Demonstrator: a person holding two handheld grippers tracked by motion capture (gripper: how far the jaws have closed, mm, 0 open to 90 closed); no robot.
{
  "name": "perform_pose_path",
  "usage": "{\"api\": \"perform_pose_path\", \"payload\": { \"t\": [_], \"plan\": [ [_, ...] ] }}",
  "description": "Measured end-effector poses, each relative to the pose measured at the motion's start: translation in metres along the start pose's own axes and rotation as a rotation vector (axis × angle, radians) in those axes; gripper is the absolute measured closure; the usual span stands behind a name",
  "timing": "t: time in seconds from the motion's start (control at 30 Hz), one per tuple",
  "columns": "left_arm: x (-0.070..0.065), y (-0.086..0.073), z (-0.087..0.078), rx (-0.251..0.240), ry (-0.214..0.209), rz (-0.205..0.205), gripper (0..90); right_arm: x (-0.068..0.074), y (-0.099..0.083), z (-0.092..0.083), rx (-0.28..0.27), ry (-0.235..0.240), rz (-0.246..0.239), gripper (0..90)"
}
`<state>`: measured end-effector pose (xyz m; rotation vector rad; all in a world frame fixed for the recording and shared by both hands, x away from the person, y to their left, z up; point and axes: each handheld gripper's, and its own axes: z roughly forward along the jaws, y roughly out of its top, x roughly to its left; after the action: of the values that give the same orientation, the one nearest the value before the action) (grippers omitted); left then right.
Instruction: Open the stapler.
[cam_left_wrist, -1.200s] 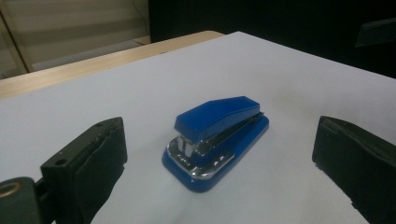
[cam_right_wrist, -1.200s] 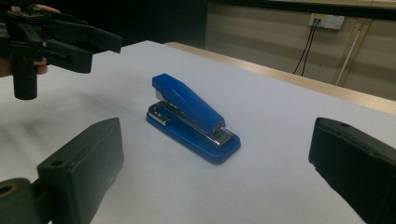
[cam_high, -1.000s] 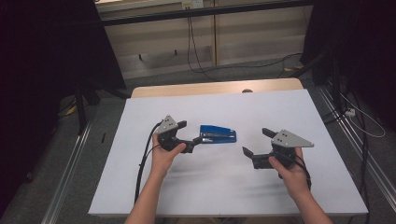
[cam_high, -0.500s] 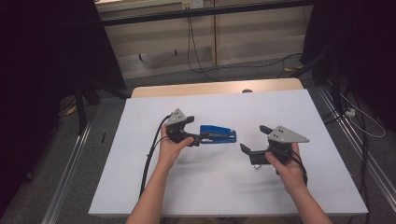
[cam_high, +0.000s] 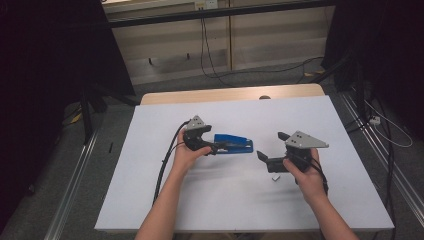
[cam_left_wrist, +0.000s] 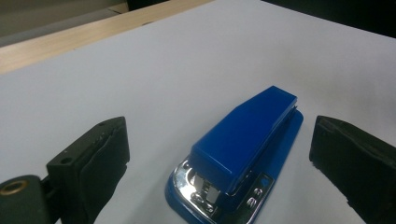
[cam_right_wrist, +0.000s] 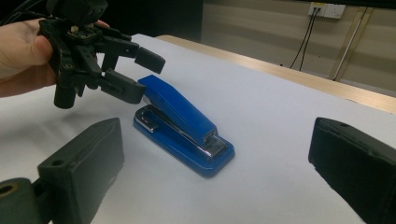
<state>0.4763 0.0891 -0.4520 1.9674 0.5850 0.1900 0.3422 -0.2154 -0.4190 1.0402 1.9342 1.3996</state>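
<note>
A: Position of the blue stapler (cam_high: 233, 144)?
B: Flat on the white tabletop (cam_high: 240, 200), near the middle, slightly toward the person's left. Hinged rear end turned to the left gripper (cam_high: 216, 147); metal-nosed front end turned to the right gripper (cam_high: 270, 147), as seen in the right gripper view.

A: State of the left gripper?
B: Spread wide. In the left gripper view, one black jaw on either side of the stapler's rear end (cam_left_wrist: 243, 158), clear gaps on both sides, no contact. In the right gripper view, jaws level with the rear of the stapler, tips around its raised top arm, not pressed onto it. Held in the left hand (cam_high: 186, 156), cable (cam_high: 167, 155) trailing back across the tabletop.

A: State of the right gripper?
B: Also spread, nothing pinched. Held in the right hand (cam_high: 306, 172), well apart from the stapler, to its right and nearer the person. Jaws pointed toward the stapler, which lies ahead between them in the right gripper view.

A: Anything else on the tabletop?
B: A small pale scrap (cam_high: 275, 177) just below the right gripper; too small to identify. Wooden edge (cam_high: 230, 94) along the far side.
</note>
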Motion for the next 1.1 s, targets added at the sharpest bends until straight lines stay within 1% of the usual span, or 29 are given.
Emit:
{"api": "perform_pose_path", "payload": {
  "t": [0.03, 0.07, 0.1, 0.13, 0.2, 0.23, 0.27, 0.3, 0.33, 0.37, 0.4, 0.43, 0.53, 0.57, 0.63, 0.67, 0.7, 0.73, 0.77, 0.83, 0.97, 1.03, 1.1],
  "plan": [
    [0.0, -0.001, 0.001, 0.004, -0.001, -0.005, 5.5, 0.0, 0.0, 0.002, 0.002, 0.002, 0.001, 3.1],
    [0.001, -0.001, 0.002, 0.006, -0.003, 0.001, 5.6, 0.001, 0.0, 0.004, 0.005, 0.006, -0.001, 3.1],
    [0.0, -0.002, 0.003, 0.008, 0.0, 0.003, 7.3, 0.001, 0.0, 0.005, 0.008, 0.009, -0.002, 3.1],
    [0.0, -0.002, 0.004, 0.022, 0.008, 0.013, 11.0, 0.002, 0.0, 0.007, 0.013, 0.01, -0.003, 3.1],
    [0.001, -0.003, 0.005, 0.022, -0.003, 0.0, 14.1, 0.003, 0.002, 0.01, 0.017, 0.014, -0.006, 3.2],
    [0.001, -0.003, 0.005, 0.029, -0.003, -0.007, 17.5, 0.004, 0.002, 0.011, 0.015, 0.015, -0.006, 3.2],
    [0.002, -0.004, 0.006, 0.033, -0.005, -0.005, 18.0, 0.004, 0.003, 0.012, 0.014, 0.018, -0.007, 3.1],
    [0.002, -0.005, 0.007, 0.044, -0.008, 0.006, 18.2, 0.005, 0.004, 0.012, 0.013, 0.019, -0.008, 3.2],
    [0.001, -0.005, 0.007, 0.056, -0.009, 0.017, 20.8, 0.005, 0.005, 0.013, 0.011, 0.019, -0.011, 3.2],
    [0.002, -0.006, 0.008, 0.066, -0.007, 0.018, 23.3, 0.005, 0.006, 0.013, 0.009, 0.018, -0.017, 3.2],
    [0.002, -0.007, 0.008, 0.077, -0.01, 0.01, 25.7, 0.005, 0.006, 0.013, 0.01, 0.018, -0.016, 3.2],
    [0.003, -0.007, 0.008, 0.078, -0.01, 0.001, 28.7, 0.005, 0.007, 0.013, 0.009, 0.017, -0.015, 3.2],
    [0.004, -0.008, 0.009, 0.081, -0.03, -0.007, 32.1, 0.003, 0.006, 0.012, 0.011, 0.011, -0.01, 3.2],
    [0.004, -0.008, 0.009, 0.087, -0.031, 0.002, 34.2, 0.002, 0.006, 0.012, 0.011, 0.01, 0.0, 3.1],
    [0.003, -0.008, 0.01, 0.094, -0.035, 0.011, 35.3, 0.002, 0.005, 0.012, 0.013, 0.007, 0.002, 3.2],
    [0.003, -0.008, 0.01, 0.092, -0.038, 0.014, 37.8, 0.002, 0.005, 0.012, 0.016, 0.006, 0.004, 3.2],
    [0.003, -0.008, 0.011, 0.088, -0.056, 0.009, 37.8, 0.002, 0.005, 0.013, 0.019, 0.004, 0.005, 3.3],
    [0.002, -0.008, 0.011, 0.085, -0.069, 0.007, 42.0, 0.002, 0.005, 0.013, 0.02, 0.002, 0.004, 3.2],
    [0.001, -0.007, 0.012, 0.088, -0.068, 0.017, 44.0, 0.002, 0.005, 0.014, 0.024, -0.001, 0.003, 3.2],
    [0.001, -0.007, 0.012, 0.095, -0.068, 0.029, 45.8, 0.003, 0.005, 0.015, 0.03, -0.003, -0.002, 3.3],
    [0.002, -0.007, 0.011, 0.098, -0.076, 0.03, 47.2, 0.005, 0.005, 0.02, 0.037, -0.002, 0.0, 3.3],
    [0.002, -0.006, 0.01, 0.104, -0.079, 0.028, 47.6, 0.006, 0.005, 0.022, 0.041, 0.0, -0.003, 3.3],
    [0.002, -0.006, 0.01, 0.098, -0.083, 0.013, 47.6, 0.007, 0.005, 0.024, 0.045, 0.001, -0.003, 3.4]
  ]
}}
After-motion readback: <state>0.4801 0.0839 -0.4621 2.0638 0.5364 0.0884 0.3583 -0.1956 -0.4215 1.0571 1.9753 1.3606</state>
